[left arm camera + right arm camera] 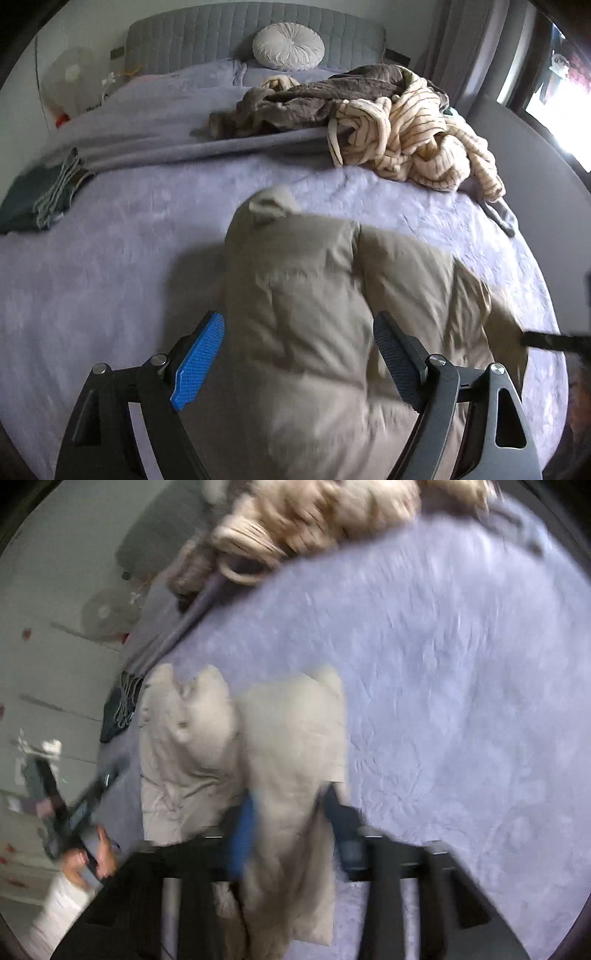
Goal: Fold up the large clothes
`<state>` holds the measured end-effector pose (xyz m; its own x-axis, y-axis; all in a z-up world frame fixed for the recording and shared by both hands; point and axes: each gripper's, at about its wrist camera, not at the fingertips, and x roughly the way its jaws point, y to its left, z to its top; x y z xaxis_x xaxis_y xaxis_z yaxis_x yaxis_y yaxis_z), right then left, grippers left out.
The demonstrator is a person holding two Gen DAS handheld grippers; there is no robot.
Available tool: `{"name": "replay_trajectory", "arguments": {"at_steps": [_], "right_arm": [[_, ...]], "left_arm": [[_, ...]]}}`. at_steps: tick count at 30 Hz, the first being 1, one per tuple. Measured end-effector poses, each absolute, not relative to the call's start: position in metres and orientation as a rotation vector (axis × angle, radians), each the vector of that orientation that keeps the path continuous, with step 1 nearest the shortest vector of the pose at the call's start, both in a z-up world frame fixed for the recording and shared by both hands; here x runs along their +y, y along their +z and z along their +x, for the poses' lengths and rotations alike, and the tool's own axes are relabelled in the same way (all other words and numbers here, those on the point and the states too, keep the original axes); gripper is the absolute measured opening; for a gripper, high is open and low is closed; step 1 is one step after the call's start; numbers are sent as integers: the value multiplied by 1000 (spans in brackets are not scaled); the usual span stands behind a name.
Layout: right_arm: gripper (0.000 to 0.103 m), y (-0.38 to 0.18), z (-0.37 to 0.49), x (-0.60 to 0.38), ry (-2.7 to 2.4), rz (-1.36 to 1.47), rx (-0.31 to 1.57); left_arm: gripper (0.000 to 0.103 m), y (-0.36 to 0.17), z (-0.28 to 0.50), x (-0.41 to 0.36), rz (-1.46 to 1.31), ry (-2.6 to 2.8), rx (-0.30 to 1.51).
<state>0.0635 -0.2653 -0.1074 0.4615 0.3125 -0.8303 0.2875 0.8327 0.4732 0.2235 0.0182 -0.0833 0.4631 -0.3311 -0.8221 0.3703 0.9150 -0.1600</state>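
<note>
A beige garment point(314, 295) lies bunched on the lavender bedspread point(110, 258). My left gripper point(299, 325) is open, its blue pad point(199, 358) and dark pad point(395, 362) standing either side of the cloth without clamping it. In the blurred right wrist view the same beige garment point(207, 746) lies below my right gripper point(288, 812), and a fold of it passes between the two fingers; the blur hides whether they pinch it. The left gripper point(74, 812) and the hand holding it show at the left there.
A pile of brown and cream striped clothes point(388, 125) lies at the back right of the bed. A folded dark green cloth point(40, 199) sits at the left edge. A round white cushion point(288, 46) leans on the grey headboard. A fan point(70, 81) stands at the left.
</note>
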Motion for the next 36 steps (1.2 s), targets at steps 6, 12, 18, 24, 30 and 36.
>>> {"name": "replay_trajectory", "arguments": {"at_steps": [6, 12, 18, 24, 30, 36], "right_arm": [[25, -89, 65, -195, 170, 537, 1127], [24, -141, 31, -144, 100, 328, 1287], [1, -177, 41, -163, 52, 217, 1298], [0, -194, 55, -185, 45, 299, 1317], [0, -190, 55, -187, 24, 305, 1319], [0, -174, 26, -196, 11, 330, 1316]], "left_arm": [[84, -126, 223, -16, 121, -400, 1072], [84, -137, 214, -25, 111, -357, 1074], [85, -137, 208, -35, 142, -349, 1057], [85, -135, 209, -36, 149, -336, 1076], [85, -116, 193, -18, 180, -332, 1112], [85, -114, 146, 27, 167, -288, 1140]]}}
